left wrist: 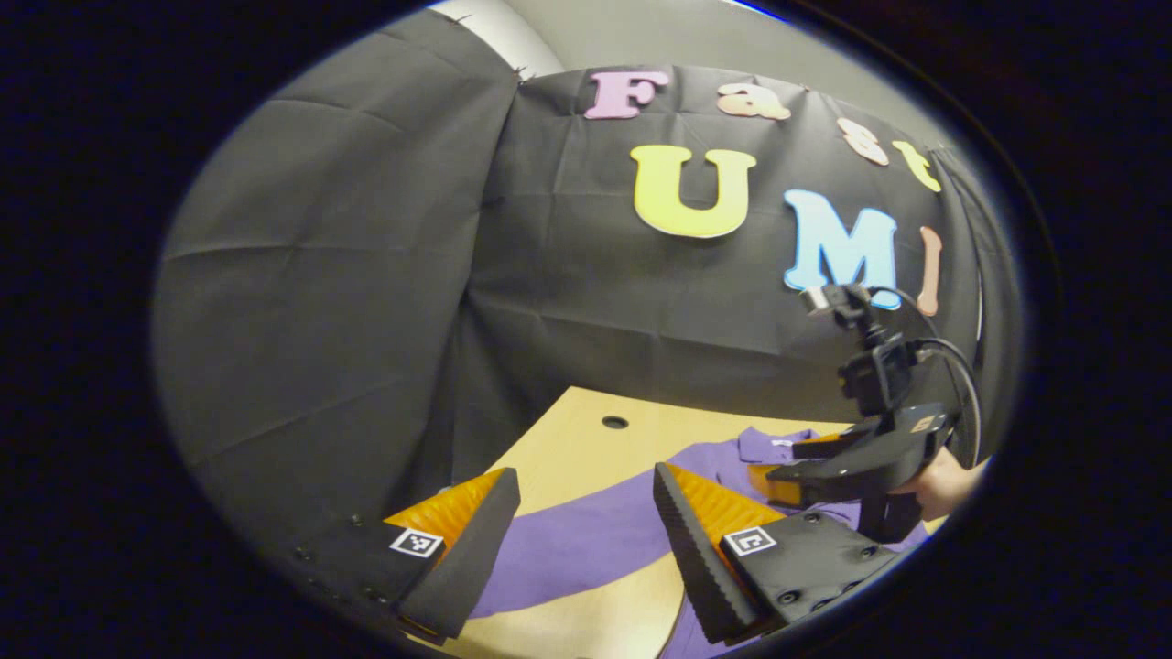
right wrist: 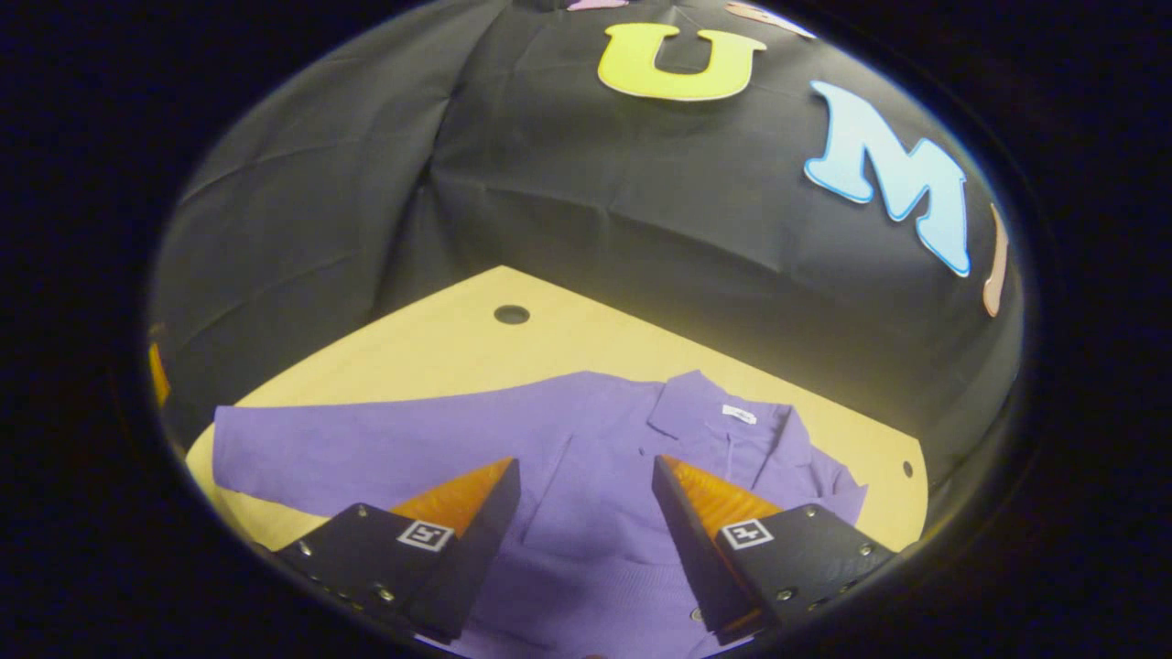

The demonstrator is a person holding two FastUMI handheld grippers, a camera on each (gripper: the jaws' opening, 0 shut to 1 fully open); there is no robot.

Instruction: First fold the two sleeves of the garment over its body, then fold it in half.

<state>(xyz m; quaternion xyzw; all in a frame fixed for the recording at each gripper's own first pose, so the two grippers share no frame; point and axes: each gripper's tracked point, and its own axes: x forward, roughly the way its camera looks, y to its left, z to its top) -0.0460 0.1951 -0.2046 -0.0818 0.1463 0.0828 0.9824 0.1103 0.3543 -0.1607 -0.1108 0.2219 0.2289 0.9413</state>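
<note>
Garment (right wrist: pixel 586 439) flat, sleeve apparently unfolded; right gripper (right wrist: pixel 586 494) agape above.

Recording booth: black cloth wall (right wrist: pixel 641 210) behind a bare wooden table (right wrist: pixel 439 352).

Dim, even booth light, sharp focus at centre, strong fisheye bending and darkening toward edges.

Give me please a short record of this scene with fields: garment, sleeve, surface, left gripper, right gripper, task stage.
garment: purple collared garment, lying flat, collar toward the wall
sleeve: one sleeve stretched out sideways, not yet folded
surface: wooden table with a round hole
left gripper: open, above the sleeve
right gripper: open, above the garment body
task stage: no fold visible yet
</note>
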